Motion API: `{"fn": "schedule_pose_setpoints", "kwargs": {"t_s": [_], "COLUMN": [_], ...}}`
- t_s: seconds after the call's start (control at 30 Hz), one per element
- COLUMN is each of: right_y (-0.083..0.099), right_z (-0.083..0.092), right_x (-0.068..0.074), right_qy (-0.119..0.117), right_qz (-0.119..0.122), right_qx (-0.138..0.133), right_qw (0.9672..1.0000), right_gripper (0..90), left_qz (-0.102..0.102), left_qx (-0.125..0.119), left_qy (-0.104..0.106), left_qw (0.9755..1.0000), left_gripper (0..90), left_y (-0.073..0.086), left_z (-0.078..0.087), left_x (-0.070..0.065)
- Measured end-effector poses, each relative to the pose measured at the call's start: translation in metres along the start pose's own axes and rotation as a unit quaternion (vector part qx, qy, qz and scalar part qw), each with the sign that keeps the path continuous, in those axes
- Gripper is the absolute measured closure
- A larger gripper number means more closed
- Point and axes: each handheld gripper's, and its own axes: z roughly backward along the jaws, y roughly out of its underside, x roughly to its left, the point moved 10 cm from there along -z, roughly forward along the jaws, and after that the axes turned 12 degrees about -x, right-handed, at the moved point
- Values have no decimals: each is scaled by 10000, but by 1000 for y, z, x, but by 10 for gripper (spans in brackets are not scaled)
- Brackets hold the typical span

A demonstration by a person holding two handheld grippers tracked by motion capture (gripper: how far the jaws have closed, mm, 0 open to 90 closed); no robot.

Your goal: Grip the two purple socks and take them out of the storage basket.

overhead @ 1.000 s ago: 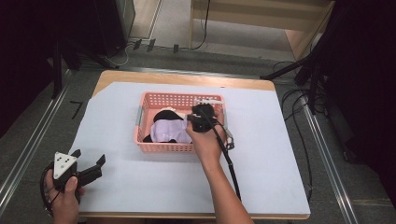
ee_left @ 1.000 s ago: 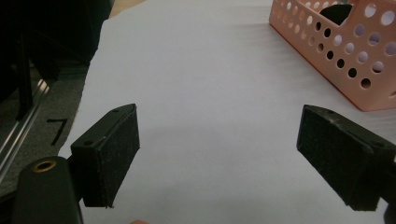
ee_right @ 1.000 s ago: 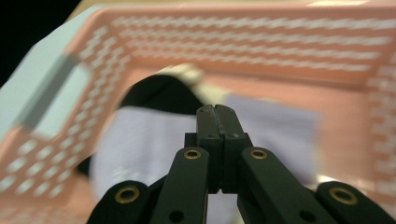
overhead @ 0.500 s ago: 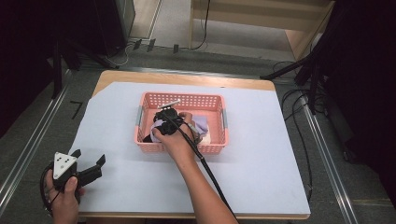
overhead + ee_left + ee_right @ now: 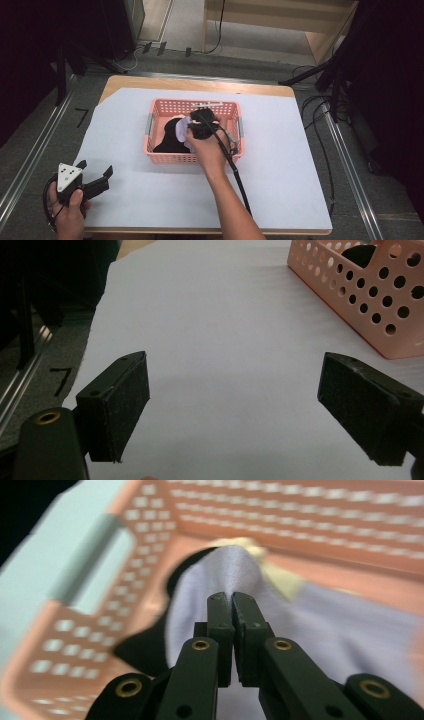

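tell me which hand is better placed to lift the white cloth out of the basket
Right. Its tongs are already shut on the white cloth inside the pink basket. The left tongs are open over bare white paper, apart from the basket.

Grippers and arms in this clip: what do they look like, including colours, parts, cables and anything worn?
Both grippers are black. The left gripper carries a grey three-cornered plate on top; its jaws end in flat rectangular black pads. The right gripper has narrow black jaws on linkage arms with brass-coloured rivets. A black cable trails from it along the forearm. Both forearms are bare, with no sleeves or gloves visible.
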Motion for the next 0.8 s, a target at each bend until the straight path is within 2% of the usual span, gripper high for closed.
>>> {"fn": "schedule_pose_setpoints", "kwargs": {"t_s": [0.03,0.07,0.1,0.13,0.17,0.2,0.23,0.3,0.33,0.4,0.47,0.53,0.57,0.6,0.67,0.7,0.73,0.8], "right_y": [0,5,5,15,15,24,27,32,33,34,36,39,47,50,52,52,49,47], "right_z": [0,2,2,1,1,-2,-4,-8,-10,-13,-16,-18,-22,-24,-25,-25,-23,-22], "right_x": [0,-18,-18,-32,-32,-40,-43,-44,-43,-39,-37,-36,-33,-32,-32,-32,-33,-33], "right_qy": [0,141,141,220,220,255,298,306,296,143,112,89,56,8,101,101,100,109], "right_qz": [0,-114,-114,-110,-110,-112,-99,81,121,-18,-106,-49,-5,-14,110,110,13,39], "right_qx": [0,104,104,316,316,451,504,619,642,699,799,907,1157,1234,1253,1253,1194,1116], "right_qw": [10000,9998,9998,9992,9992,9986,9982,9976,9974,9975,9967,9958,9933,9924,9920,9920,9928,9937], "right_gripper": [873,839,839,759,759,613,555,496,499,494,489,490,510,526,649,649,776,834], "left_qz": [0,-15,-15,-9,-14,-16,-17,-22,-19,-34,-22,-20,-20,-27,-26,-26,-22,-13], "left_qx": [0,1,1,5,8,9,13,24,19,24,13,21,19,18,10,10,11,10], "left_qy": [0,-6,-6,-7,-8,-8,-6,-15,-13,-7,-8,-7,-1,1,-1,-1,-1,9], "left_qw": [10000,10000,10000,10000,10000,10000,10000,10000,10000,10000,10000,10000,10000,10000,10000,10000,10000,10000], "left_gripper": [144,144,144,145,145,144,145,145,144,144,145,145,145,144,145,145,145,145], "left_y": [0,0,0,0,0,0,0,0,0,0,0,0,0,0,0,0,0,0], "left_z": [0,0,0,0,0,0,0,0,0,0,0,0,0,0,0,0,0,0], "left_x": [0,0,0,0,0,0,0,0,-1,0,0,-1,-1,0,0,0,0,-1]}}
